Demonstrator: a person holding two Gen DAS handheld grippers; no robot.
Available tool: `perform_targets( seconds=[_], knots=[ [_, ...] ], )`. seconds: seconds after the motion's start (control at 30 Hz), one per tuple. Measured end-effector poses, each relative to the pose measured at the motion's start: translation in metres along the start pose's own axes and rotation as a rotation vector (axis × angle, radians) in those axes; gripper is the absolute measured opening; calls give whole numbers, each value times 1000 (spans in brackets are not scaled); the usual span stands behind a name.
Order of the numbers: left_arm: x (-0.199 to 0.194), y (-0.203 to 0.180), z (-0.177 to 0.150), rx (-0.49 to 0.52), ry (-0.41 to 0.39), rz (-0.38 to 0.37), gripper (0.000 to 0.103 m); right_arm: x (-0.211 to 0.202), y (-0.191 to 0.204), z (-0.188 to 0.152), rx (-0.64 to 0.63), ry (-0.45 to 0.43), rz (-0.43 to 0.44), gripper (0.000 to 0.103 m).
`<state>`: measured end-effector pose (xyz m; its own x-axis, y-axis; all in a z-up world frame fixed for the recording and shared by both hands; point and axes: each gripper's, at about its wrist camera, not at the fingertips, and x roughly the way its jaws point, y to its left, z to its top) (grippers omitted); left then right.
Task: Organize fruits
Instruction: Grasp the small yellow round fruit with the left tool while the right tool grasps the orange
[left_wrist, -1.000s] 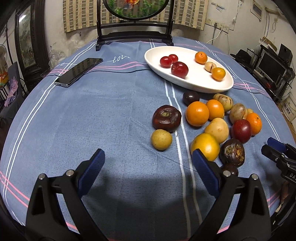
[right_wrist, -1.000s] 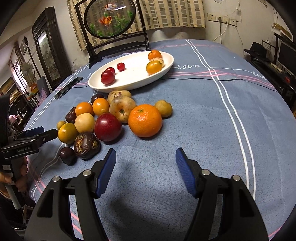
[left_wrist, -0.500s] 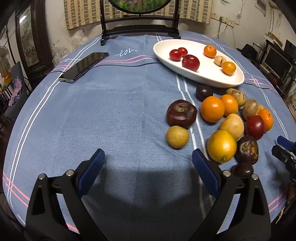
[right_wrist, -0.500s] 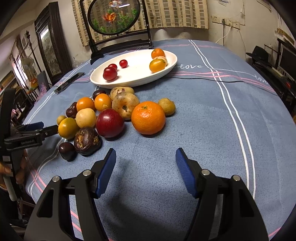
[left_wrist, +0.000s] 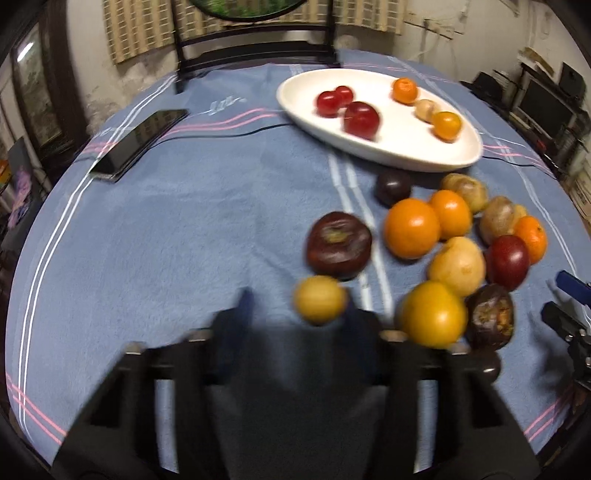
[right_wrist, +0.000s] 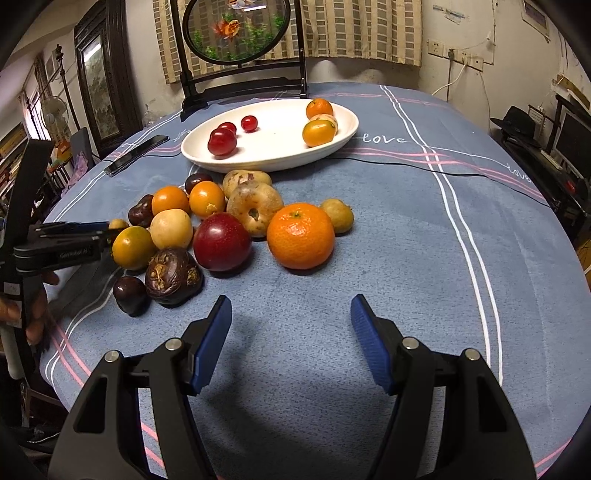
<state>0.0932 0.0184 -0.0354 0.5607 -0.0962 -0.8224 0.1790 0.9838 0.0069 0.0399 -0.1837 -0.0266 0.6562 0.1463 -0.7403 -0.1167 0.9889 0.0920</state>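
The left tool has closed in on the fruit: its fingers, spread wide a second ago, now stand closer together, either side of the small yellow fruit, which earlier lay well ahead of them. Its view has turned blurry with motion. The right tool has crept a little nearer the mandarin, its jaws as wide apart as before.

Plate: white oval plate lies behind loose fruit pile.
Phone: black smartphone lies left of plate.
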Motion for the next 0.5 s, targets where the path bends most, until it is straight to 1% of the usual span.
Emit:
perform_targets(
  seconds=[0.03, 0.07, 0.13, 0.2, 0.3, 0.43, 0.47, 0.5],
  knots=[
    [-1, -3, 1, 9, -2, -1, 30, 0, 0, 1, -2, 0, 0, 68],
    [-1, -5, 0, 16, -5, 0, 27, 0, -1, 2, -2, 0, 3, 68],
    [-2, -8, -1, 27, -16, 9, 25, -1, -3, 6, 2, -7, 10, 68],
    [-3, -8, -3, 21, -19, 2, 25, 1, -4, 11, -10, -8, -13, 68],
    [-3, -5, -4, 6, -21, -15, 25, 11, 2, 20, -95, 14, -109, 68],
    [-3, -4, -4, 4, -22, -16, 25, 25, 7, 29, -125, 43, -111, 67],
    [-3, -4, -4, 3, -22, -16, 25, 29, 8, 31, -131, 53, -115, 60],
    [-3, -4, -4, 1, -22, -18, 25, 34, 10, 32, -137, 67, -116, 57]
  ],
)
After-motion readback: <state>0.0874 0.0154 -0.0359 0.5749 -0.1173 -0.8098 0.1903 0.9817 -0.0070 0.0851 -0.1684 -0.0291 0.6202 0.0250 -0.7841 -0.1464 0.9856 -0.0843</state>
